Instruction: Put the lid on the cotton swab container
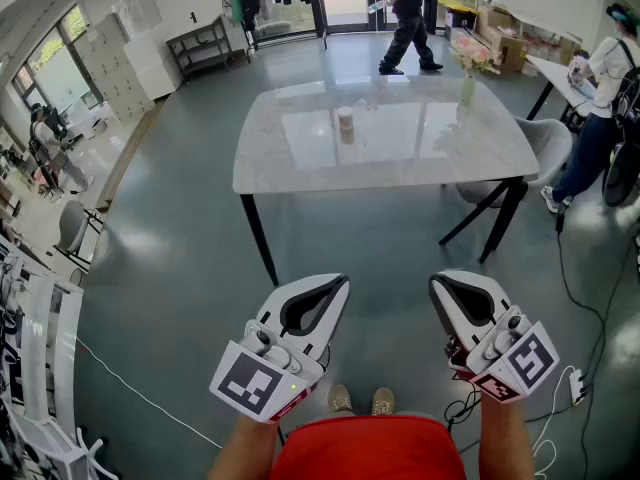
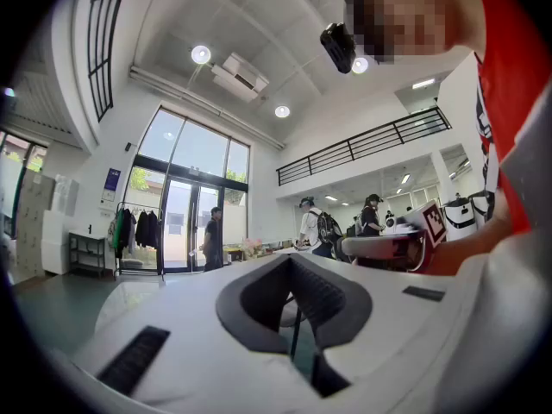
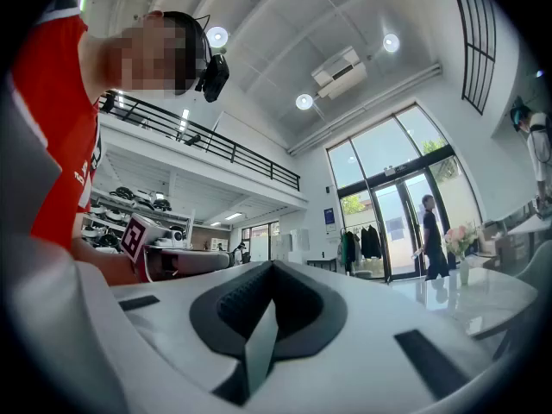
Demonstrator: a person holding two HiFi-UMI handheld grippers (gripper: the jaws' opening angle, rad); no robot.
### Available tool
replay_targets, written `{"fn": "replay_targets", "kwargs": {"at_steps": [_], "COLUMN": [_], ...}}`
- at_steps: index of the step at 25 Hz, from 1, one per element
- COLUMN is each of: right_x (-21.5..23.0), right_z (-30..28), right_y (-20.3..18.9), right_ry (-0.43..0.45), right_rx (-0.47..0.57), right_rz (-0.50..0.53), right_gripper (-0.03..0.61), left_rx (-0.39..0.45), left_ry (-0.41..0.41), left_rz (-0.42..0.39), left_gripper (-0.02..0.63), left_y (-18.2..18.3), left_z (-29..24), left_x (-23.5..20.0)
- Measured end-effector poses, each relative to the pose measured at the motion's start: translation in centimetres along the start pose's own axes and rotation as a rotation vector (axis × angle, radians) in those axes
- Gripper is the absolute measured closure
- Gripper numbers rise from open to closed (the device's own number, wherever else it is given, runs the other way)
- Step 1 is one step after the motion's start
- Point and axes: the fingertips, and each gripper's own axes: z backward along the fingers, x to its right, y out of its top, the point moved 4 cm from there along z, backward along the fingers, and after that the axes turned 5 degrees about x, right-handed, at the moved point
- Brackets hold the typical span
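Evidently waiting to approach, the white left gripper (image 1: 338, 286) and white right gripper (image 1: 440, 283) hang clenched and empty, well apart from the small pale cylindrical cotton swab container (image 1: 346, 120) on the glossy marble table (image 1: 420, 163)

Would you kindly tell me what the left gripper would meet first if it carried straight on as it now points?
Most likely the near edge of the marble table, across bare floor. The left gripper, jaws shut and empty, aims there, though its height against the tabletop is unclear.
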Motion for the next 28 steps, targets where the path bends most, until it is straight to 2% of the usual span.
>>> {"fn": "replay_targets", "kwargs": {"at_steps": [5,9,12,16,24,28], "right_x": [1.0,1.7,2.4,3.5,6.1,8.3], "right_z": [0.3,0.7,1.0,1.3,2.0,2.1], "right_y": [0.1,0.0,0.1,0.3,1.0,0.3], "right_ry": [0.006,0.010,0.009,-0.001,0.014,0.015], "right_rx": [0.005,0.002,0.012,0.027,0.045,0.044], "right_rz": [-0.006,-0.015,-0.039,-0.072,-0.066,-0.057], "right_gripper": [0.563,0.563,0.563,0.560,0.560,0.560], "left_rx": [-0.003,-0.047,-0.015,-0.021,-0.013,-0.010], "left_ry": [0.003,0.012,0.021,0.034,0.086,0.113], "left_rz": [-0.001,0.015,0.001,0.011,0.010,0.001], "left_gripper": [0.600,0.600,0.600,0.600,0.600,0.600], "left_y": [0.1,-0.3,0.0,-0.1,0.5,-0.3], "left_z": [-1.1,-1.5,-2.2,-2.9,-4.7,-5.8], "left_x": [0.4,0.9,1.1,1.3,0.5,-0.2]}}
